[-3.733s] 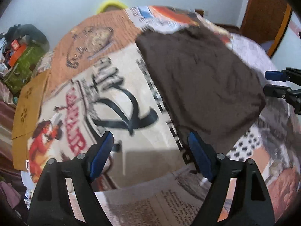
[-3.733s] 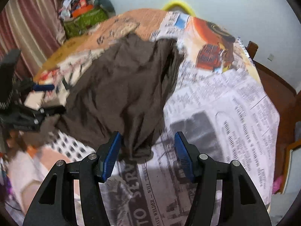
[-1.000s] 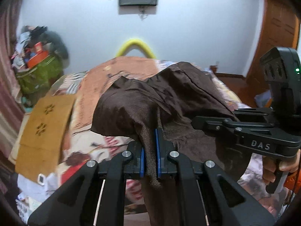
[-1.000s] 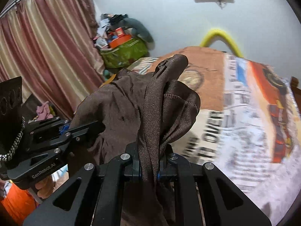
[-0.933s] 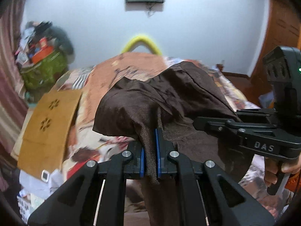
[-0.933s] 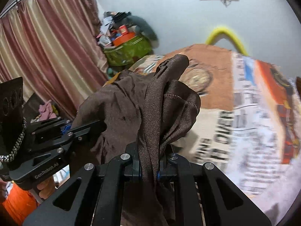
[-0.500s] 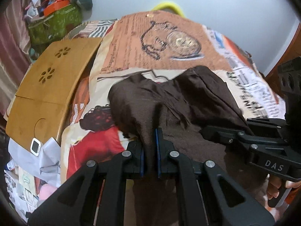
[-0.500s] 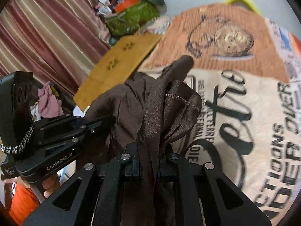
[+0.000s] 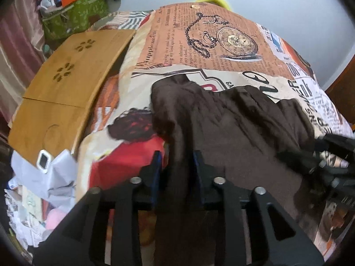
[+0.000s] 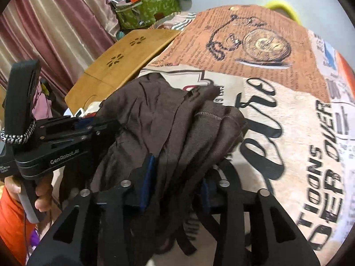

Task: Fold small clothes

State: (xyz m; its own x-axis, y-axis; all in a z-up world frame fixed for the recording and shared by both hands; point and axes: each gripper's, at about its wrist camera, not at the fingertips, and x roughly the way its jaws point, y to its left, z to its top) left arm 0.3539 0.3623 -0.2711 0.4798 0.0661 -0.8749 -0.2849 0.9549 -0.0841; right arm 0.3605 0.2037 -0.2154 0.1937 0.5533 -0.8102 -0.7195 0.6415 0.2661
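A dark brown garment (image 9: 233, 122) lies bunched on the printed bedspread (image 9: 221, 44). My left gripper (image 9: 176, 173) has its jaws parted, with a fold of the brown cloth still hanging between the blue pads. My right gripper (image 10: 175, 177) also has its jaws parted, and the garment (image 10: 177, 119) drapes loosely through the gap. The left gripper also shows at the left of the right wrist view (image 10: 66, 133), and the right gripper shows blurred at the right edge of the left wrist view (image 9: 328, 155).
A wooden lap tray (image 9: 66, 77) lies on the bed's left side, also in the right wrist view (image 10: 124, 62). A green bag with clutter (image 9: 73, 15) stands behind it. Crumpled paper and clothes (image 9: 44, 173) lie at the lower left. Curtains (image 10: 55, 22) hang at the left.
Both grippers have come down from holding the garment up in the air to the bed. Both jaws have opened from shut, and the cloth now rests slack on the bedspread.
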